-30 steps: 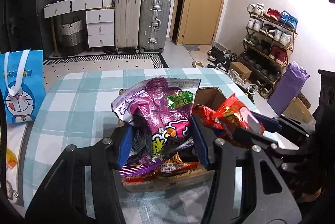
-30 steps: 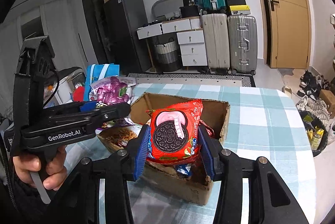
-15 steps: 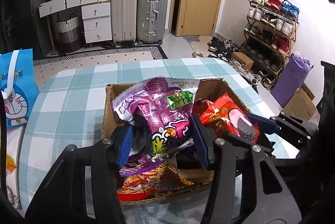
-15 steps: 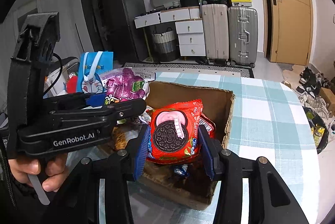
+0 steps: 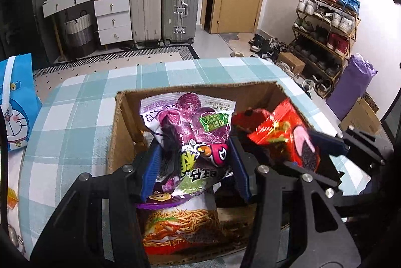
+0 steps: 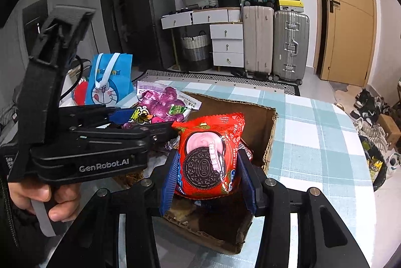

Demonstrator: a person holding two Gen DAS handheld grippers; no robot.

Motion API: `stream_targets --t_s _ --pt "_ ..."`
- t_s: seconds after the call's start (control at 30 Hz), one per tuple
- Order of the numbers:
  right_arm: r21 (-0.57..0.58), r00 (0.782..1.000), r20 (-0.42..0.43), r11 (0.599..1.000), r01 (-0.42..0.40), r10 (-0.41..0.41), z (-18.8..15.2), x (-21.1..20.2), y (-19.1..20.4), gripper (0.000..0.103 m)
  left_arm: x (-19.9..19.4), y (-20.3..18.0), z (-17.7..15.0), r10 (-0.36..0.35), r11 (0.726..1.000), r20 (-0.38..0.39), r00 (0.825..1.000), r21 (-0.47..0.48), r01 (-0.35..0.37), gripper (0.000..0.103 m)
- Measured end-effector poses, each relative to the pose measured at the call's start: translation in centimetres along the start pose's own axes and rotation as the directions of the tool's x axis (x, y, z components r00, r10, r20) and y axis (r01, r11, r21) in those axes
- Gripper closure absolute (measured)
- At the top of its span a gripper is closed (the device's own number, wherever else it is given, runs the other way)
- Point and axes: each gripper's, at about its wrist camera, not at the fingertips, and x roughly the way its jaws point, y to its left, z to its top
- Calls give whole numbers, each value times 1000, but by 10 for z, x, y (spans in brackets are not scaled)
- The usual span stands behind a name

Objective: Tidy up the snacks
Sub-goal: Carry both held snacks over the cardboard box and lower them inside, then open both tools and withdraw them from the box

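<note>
My left gripper is shut on a purple snack bag and holds it over the left half of an open cardboard box. My right gripper is shut on a red Oreo pack and holds it over the box's right half. In the left wrist view the Oreo pack and the right gripper show at the right. In the right wrist view the left gripper with the purple bag shows at the left. A noodle-snack bag lies in the box beneath.
The box stands on a table with a teal checked cloth. A blue Doraemon bag stands at the table's left edge. Suitcases, drawers and a shoe rack stand beyond. A bin sits on the floor at the right.
Both grippers have moved forward and lower over the box, each still holding its pack. More of the box's inside shows now.
</note>
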Motion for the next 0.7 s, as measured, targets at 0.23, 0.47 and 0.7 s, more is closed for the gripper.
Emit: stream_targets --t_s 0.23,0.47,0.7 --pt "-19 1000 13 1000 -11 11 -4 -1 -2 57 7 -3 -5 -9 1000 -35 999 8 9 54" --pt "-38 998 17 998 -59 59 -5 0 -8 57 5 -6 -11 -10 1000 -53 999 -1 10 54" --pt "-42 998 14 997 -67 68 -3 -2 -8 57 -3 -9 -16 8 1000 -25 1000 24 -8 52"
